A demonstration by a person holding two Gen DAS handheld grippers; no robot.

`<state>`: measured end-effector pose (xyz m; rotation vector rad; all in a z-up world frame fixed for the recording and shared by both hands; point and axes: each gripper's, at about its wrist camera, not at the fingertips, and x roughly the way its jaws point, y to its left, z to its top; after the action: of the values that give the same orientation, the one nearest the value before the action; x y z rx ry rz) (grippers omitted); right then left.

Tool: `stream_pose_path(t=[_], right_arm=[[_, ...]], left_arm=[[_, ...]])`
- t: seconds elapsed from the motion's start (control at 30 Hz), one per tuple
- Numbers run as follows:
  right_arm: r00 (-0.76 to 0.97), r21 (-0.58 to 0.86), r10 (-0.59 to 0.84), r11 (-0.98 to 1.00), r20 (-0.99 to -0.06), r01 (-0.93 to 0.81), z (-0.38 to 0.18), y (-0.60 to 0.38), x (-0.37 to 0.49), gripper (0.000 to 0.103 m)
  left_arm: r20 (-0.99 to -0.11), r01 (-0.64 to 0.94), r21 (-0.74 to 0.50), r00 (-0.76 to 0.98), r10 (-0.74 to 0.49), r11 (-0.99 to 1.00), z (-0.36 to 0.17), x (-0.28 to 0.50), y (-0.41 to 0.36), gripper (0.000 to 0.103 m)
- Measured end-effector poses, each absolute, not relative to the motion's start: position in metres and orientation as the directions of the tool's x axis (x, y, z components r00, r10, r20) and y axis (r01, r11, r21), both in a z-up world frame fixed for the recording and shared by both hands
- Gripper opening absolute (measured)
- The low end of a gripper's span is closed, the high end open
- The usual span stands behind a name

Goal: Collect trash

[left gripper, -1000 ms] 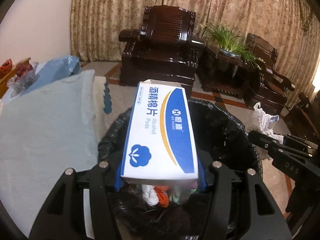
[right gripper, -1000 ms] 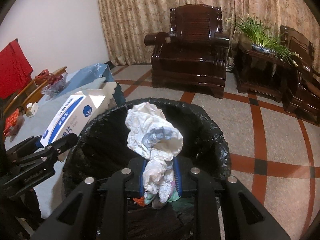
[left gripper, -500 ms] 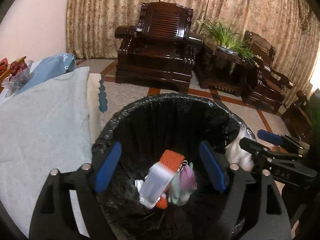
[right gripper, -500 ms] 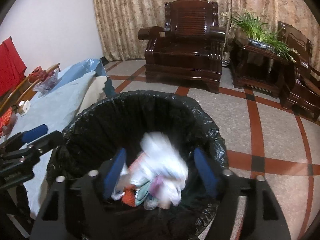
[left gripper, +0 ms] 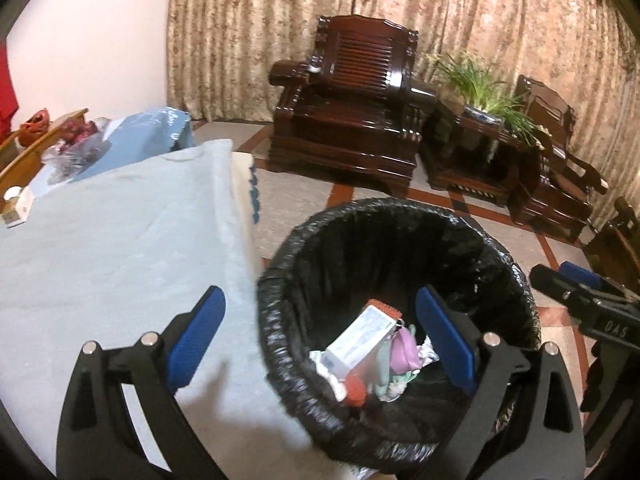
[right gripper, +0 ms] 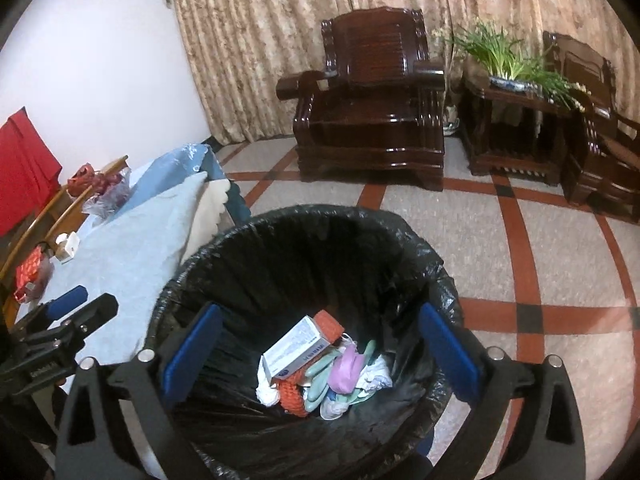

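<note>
A bin lined with a black bag (left gripper: 384, 240) (right gripper: 280, 240) stands on the floor beside the table. Inside lie the alcohol-pad box (left gripper: 358, 340) (right gripper: 298, 350), an orange knitted item (right gripper: 292, 396), crumpled white tissue (right gripper: 376, 376) and pale green and purple scraps. My left gripper (left gripper: 320, 338) is open and empty, over the bin's left rim and the table edge. My right gripper (right gripper: 320, 350) is open and empty above the bin's mouth. Each gripper shows at the edge of the other's view.
A table under a light blue cloth (left gripper: 100, 260) (right gripper: 132, 248) lies left of the bin, with small packets and a white box at its far end. Dark wooden armchairs (left gripper: 348, 116) (right gripper: 372, 108) and a plant stand (right gripper: 516, 120) line the curtained wall across the tiled floor.
My left gripper opened and dropped the alcohol-pad box into the bin. My right gripper opened and dropped the tissue wad in. The left gripper has shifted left toward the table.
</note>
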<state>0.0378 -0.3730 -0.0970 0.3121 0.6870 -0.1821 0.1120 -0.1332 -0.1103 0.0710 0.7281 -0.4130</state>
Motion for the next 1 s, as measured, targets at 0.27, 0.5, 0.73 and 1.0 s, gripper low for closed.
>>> stream_pose_path(t=[0.27, 0.5, 0.73, 1.0], right_arm=[[0.779, 0.146, -0.086, 0.964, -0.621, 0.222, -0.063, -0.344, 0.021, 0.097], [0.792, 0.115, -0.067, 0.979, -0.607, 0.170, -0.043, -0.322, 0.006, 0.097], [0.797, 0.097, -0.056, 0.985, -0.601, 0.142, -0.028, -0.305, -0.006, 0.097], [0.803, 0.068, -0.051, 0.991, -0.594, 0.113, -0.012, -0.289, -0.010, 0.097]], left_arm=[[-0.651, 0.315, -0.029, 0.714, -0.257, 0.949, -0.084, 0.089, -0.102, 0.094], [-0.628, 0.282, -0.029, 0.741, -0.237, 0.959, -0.061, 0.068, -0.081, 0.094], [-0.612, 0.275, -0.008, 0.759, -0.222, 0.961, -0.045, 0.053, -0.072, 0.094], [-0.602, 0.259, 0.005, 0.772, -0.204, 0.966, -0.030, 0.040, -0.066, 0.094]])
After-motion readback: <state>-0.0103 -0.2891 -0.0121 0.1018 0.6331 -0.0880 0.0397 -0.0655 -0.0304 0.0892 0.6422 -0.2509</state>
